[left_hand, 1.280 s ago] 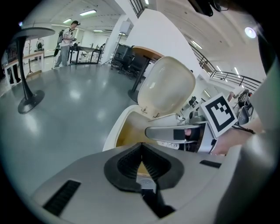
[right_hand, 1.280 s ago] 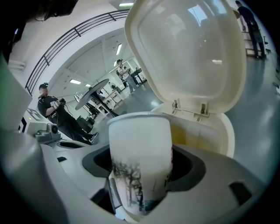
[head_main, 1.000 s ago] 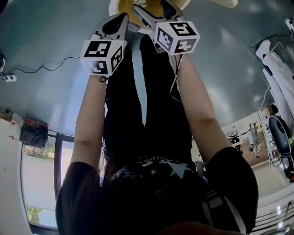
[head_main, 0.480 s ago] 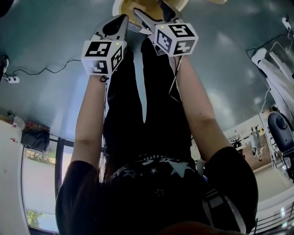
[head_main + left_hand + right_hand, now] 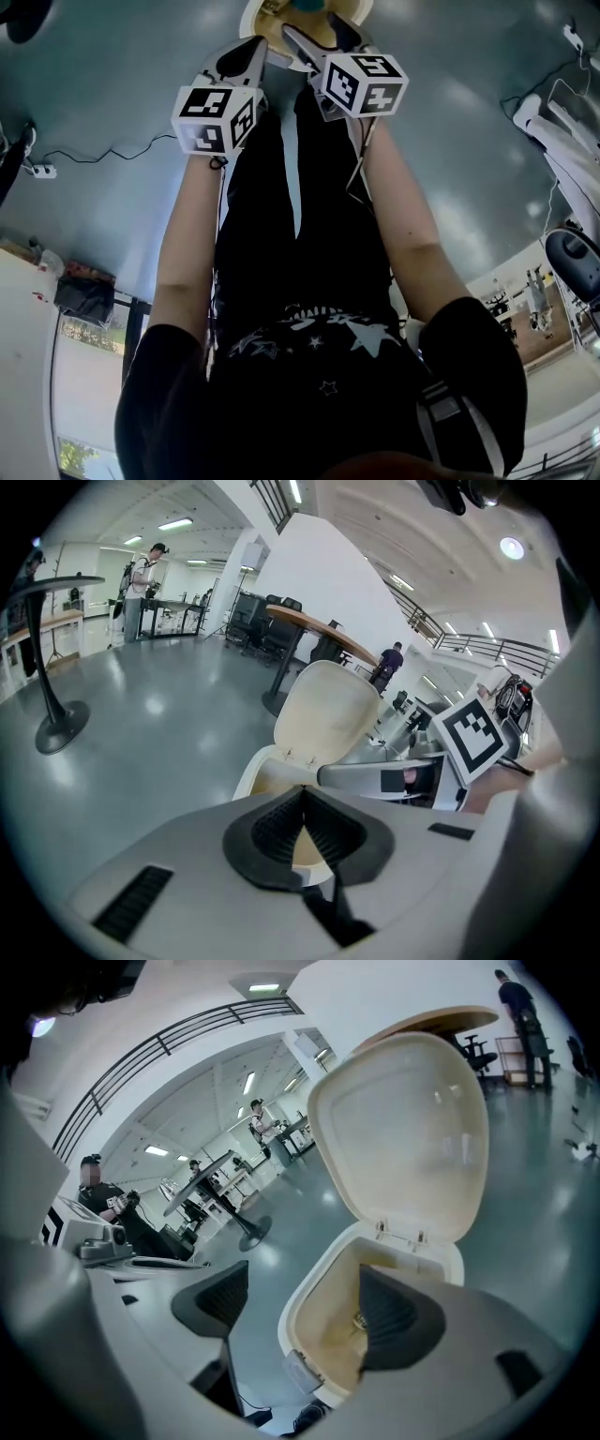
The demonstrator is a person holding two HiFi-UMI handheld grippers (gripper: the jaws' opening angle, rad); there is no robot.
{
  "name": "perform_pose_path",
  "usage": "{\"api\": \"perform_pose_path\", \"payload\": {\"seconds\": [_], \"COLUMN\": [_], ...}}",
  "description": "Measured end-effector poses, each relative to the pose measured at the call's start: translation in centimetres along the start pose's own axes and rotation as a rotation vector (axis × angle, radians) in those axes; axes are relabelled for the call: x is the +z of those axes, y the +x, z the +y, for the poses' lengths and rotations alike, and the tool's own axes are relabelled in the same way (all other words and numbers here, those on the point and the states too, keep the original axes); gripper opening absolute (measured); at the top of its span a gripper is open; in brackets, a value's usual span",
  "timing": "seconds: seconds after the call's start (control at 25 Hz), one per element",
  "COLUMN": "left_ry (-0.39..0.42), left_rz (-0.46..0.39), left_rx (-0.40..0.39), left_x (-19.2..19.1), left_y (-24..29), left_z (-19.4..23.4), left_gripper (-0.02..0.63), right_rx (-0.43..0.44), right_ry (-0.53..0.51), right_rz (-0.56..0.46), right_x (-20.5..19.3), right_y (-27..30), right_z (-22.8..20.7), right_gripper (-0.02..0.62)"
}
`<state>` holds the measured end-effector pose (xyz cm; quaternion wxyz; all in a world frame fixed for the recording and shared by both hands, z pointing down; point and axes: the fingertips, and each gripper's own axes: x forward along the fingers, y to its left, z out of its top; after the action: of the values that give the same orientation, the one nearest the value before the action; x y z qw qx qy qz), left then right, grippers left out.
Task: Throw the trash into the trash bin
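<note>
Both grippers hang over the open trash bin (image 5: 287, 1320) at the far end of the scene; the left gripper (image 5: 302, 797) has its jaws pressed together on nothing; the right gripper (image 5: 305, 1312) gapes wide and empty above the mouth, probably to let trash fall; a small scrap (image 5: 358, 1320) seems to lie inside.
</note>
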<state>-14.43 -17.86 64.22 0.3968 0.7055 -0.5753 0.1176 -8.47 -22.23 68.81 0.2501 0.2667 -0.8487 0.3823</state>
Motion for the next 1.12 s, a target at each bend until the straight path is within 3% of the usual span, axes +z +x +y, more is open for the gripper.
{"api": "perform_pose_path", "payload": {"seconds": [0.48, 0.64, 1.12], "left_ry": [0.074, 0.067, 0.082], "left_rz": [-0.074, -0.106, -0.181], "left_rx": [-0.04, -0.048, -0.066], "left_x": [5.9, 7.0, 9.8], "left_y": [-3.8, -5.5, -14.1], "left_z": [-4.2, -5.7, -7.9], "left_gripper": [0.011, 0.011, 0.011], "right_rx": [0.016, 0.007, -0.025], "right_ry": [0.008, 0.027, -0.024], "right_rz": [-0.043, -0.045, -0.071], "right_x": [3.0, 3.2, 5.0], "right_y": [-5.9, -7.5, -14.2], "right_z": [3.5, 4.6, 12.9], "right_gripper": [0.368, 0.35, 0.267]}}
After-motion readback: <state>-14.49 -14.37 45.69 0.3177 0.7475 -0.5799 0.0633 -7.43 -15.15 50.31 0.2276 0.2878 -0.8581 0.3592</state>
